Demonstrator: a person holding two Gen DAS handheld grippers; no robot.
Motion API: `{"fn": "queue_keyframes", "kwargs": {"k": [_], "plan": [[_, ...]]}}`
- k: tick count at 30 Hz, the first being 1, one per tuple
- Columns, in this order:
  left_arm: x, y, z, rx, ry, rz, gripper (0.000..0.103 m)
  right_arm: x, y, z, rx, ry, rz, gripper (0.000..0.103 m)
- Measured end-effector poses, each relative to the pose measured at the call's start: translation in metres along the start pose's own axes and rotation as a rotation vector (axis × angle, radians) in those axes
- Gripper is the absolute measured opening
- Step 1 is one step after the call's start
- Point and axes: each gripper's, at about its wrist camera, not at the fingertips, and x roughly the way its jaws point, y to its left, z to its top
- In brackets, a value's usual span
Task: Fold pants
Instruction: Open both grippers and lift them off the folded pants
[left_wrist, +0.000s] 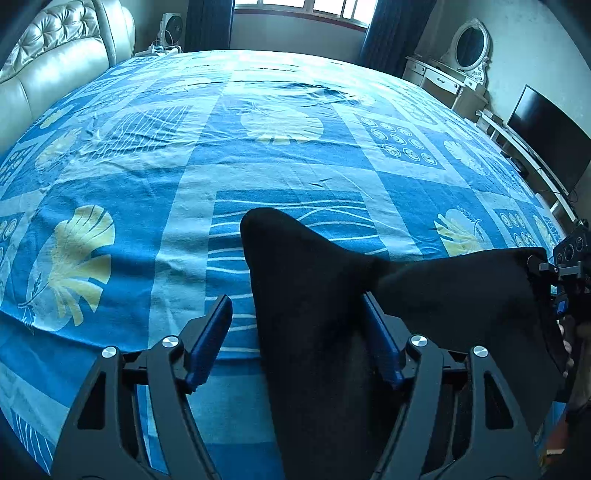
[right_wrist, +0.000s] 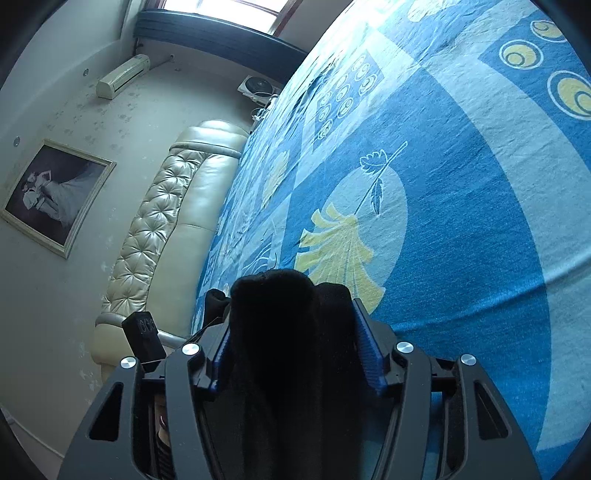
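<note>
Bed (left_wrist: 295, 155), blue patterned cover, fills both views. Black pants (left_wrist: 317, 295) hang between both tongs at the near edge. Left tongs (left_wrist: 299, 325): spread, cloth against one pad only. Right tongs (right_wrist: 291, 343): cloth fills the gap; grip or not, cannot tell. Judgement: get both pads onto the cloth evenly before lifting. Lower pants cut off; waistband or legs unclear.
</note>
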Motion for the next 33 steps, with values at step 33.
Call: {"fn": "queue_keyframes", "kwargs": {"k": [33], "plan": [[-0.151, -0.058, -0.141, -0.13, -0.033, 0.24, 0.087, -0.049, 0.08, -0.149, -0.215, -0.015, -0.517, 0.079]]}}
